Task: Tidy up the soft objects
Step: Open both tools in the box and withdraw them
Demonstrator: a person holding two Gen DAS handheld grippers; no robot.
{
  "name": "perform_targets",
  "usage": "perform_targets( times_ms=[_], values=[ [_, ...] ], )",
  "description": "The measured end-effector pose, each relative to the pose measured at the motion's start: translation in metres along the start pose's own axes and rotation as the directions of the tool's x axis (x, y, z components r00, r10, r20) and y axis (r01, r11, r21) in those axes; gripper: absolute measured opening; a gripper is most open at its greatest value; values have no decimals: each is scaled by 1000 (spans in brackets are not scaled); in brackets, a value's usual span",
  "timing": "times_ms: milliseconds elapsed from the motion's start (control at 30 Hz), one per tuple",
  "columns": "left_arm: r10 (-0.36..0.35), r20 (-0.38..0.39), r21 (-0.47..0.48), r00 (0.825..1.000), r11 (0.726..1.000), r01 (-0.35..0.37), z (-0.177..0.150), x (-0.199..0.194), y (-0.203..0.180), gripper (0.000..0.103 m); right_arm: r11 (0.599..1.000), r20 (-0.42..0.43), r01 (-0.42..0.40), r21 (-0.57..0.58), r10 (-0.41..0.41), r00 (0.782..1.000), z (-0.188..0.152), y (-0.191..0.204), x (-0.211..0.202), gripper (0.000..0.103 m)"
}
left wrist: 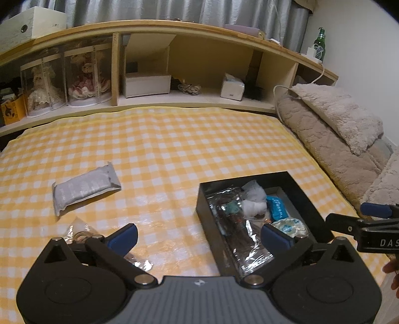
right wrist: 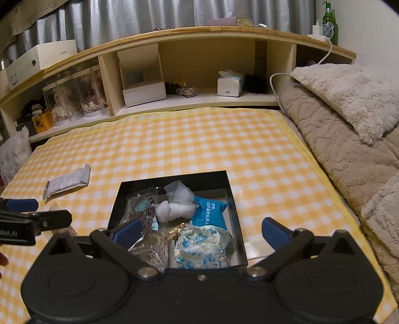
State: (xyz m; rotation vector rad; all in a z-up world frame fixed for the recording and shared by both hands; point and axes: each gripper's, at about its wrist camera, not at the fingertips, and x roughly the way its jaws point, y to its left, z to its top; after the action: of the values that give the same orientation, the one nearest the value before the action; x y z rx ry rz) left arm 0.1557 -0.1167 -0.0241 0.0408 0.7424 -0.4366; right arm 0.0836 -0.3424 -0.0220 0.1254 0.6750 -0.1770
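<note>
A black box [left wrist: 244, 178] [right wrist: 212, 180] sits on the yellow checked cloth [left wrist: 174, 139]. Inside lie a clear foil packet [left wrist: 237, 224] [right wrist: 144, 214], a white cotton bundle [left wrist: 254, 199] [right wrist: 174, 209], a blue tissue pack [left wrist: 278, 208] [right wrist: 209, 211] and a pale patterned pouch [left wrist: 289, 225] [right wrist: 202, 246]. A grey packet [left wrist: 84, 189] [right wrist: 67, 183] rests on the cloth to the left. A small clear bag [left wrist: 79, 229] lies by my left finger. My left gripper [left wrist: 199, 238] is open over the box's left wall, holding nothing. My right gripper [right wrist: 201, 231] is open above the box's near side, also holding nothing.
A wooden headboard shelf [left wrist: 189, 27] holds doll cases [left wrist: 64, 77], a white box [left wrist: 147, 84] and a tissue box [right wrist: 229, 86]. Beige fleece blankets [right wrist: 349, 124] are piled along the right. A green bottle [right wrist: 330, 22] and a charger cable [right wrist: 324, 57] are at the shelf's right end.
</note>
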Motion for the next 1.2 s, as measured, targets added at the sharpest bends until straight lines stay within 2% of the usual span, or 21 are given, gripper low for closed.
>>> perform_targets(
  times_ms=[367,667,833,967,1200],
  values=[
    [91,-2,-29,996,995,-91,-6,-16,56,103,998,-15,-7,-65,6,1000,-5,28,10,103],
    [158,-9,-66,987,985,-158,-11,-23,103,103,982,-12,-127,-136,127,992,-11,78,22,103],
    [166,11,-118,986,980,-163,-10,-23,124,103,958,1,-209,-194,213,977,-18,111,28,103],
    [177,31,-123,984,977,-172,-8,-16,136,103,935,9,-292,-201,300,954,-24,131,40,103],
    [115,74,-89,991,990,-108,1,9,161,101,891,31,-349,-289,373,927,-32,165,58,103]
  ],
)
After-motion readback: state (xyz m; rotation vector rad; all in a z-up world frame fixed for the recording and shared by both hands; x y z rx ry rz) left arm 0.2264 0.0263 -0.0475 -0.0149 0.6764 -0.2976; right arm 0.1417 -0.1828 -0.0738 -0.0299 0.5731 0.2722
